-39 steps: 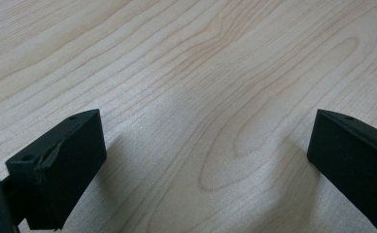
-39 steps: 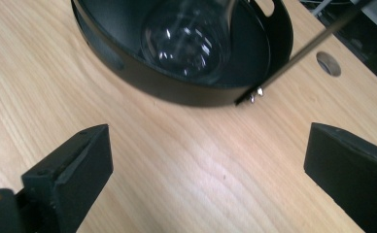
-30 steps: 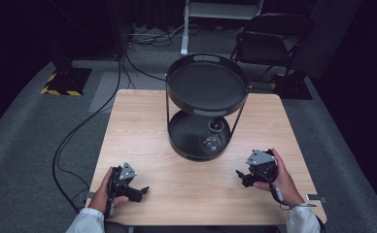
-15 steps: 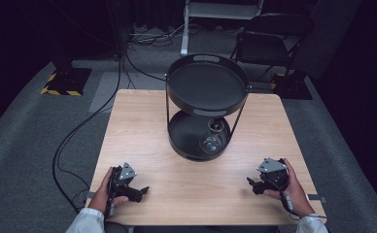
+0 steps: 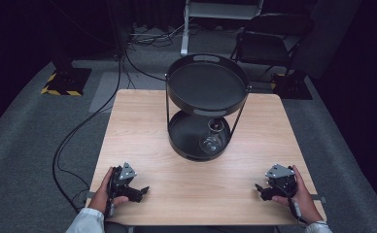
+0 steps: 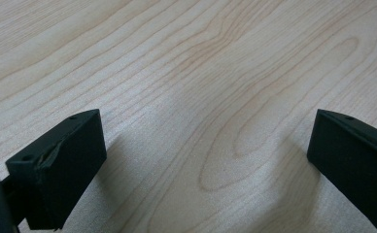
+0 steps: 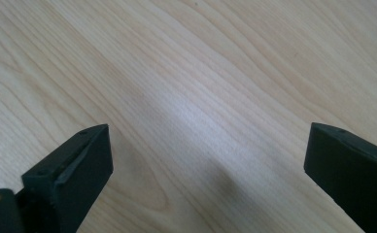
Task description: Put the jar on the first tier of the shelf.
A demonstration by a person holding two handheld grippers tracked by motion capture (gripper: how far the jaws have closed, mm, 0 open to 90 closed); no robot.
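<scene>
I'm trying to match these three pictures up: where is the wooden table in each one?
High view: the table sits mid-frame, with the left gripper and the right gripper at its near corners.
Left gripper view: the table spreads behind and between the two open black jaws.
Right gripper view: the table again lies between the open jaws.
Shared landmark: the pale wood grain under each gripper.

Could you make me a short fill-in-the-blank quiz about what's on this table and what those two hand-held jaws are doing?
1. The clear glass carafe stands on the ____ tier of the black two-tier tray stand.
2. The jaws of the left gripper stand ____, with bare wood between them.
3. The right gripper holds ____.
4. The stand rests on a ____ table.

Missing words: lower; open; nothing; wooden
</scene>
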